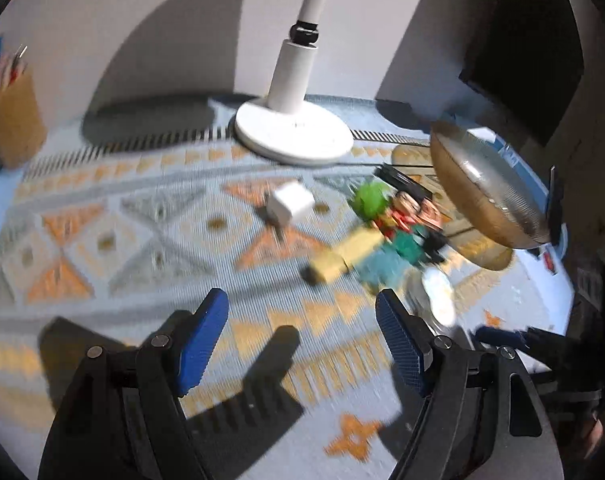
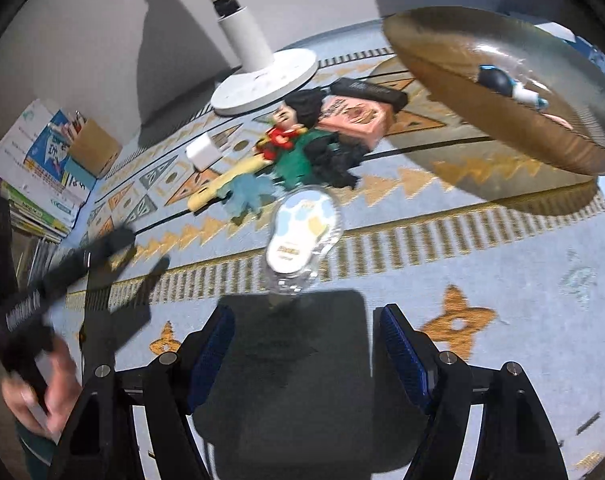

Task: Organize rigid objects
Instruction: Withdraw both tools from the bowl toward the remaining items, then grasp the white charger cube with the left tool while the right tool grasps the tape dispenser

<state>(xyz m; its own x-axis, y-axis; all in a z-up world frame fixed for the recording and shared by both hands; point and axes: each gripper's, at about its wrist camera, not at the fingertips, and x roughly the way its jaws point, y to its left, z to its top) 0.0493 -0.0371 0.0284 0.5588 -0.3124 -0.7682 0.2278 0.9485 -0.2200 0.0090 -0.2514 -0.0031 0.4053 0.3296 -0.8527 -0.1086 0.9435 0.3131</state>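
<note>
A jumble of small objects lies on the patterned cloth (image 1: 142, 216). It holds a white cube charger (image 1: 290, 204) (image 2: 200, 154), a yellow block (image 1: 334, 260) (image 2: 222, 184), a teal toy (image 1: 382, 270) (image 2: 246, 198), a figurine in red and green (image 2: 290, 140), a pink box (image 2: 354, 118) and a black box (image 2: 370, 90). A clear packet with a white, blue and yellow item (image 2: 302, 232) lies nearest my right gripper (image 2: 308, 336), which hangs open and empty just short of it. My left gripper (image 1: 302, 320) is open too, above bare cloth in front of the pile.
A ribbed glass bowl (image 1: 486, 196) (image 2: 502, 120) at the right holds a blue-and-white item (image 2: 506, 84). A white lamp base (image 1: 294, 132) (image 2: 262, 80) stands behind the pile. A brown pencil holder (image 1: 14, 120) and stacked books (image 2: 42, 168) sit far left. A hand (image 2: 42, 396) carries the left gripper.
</note>
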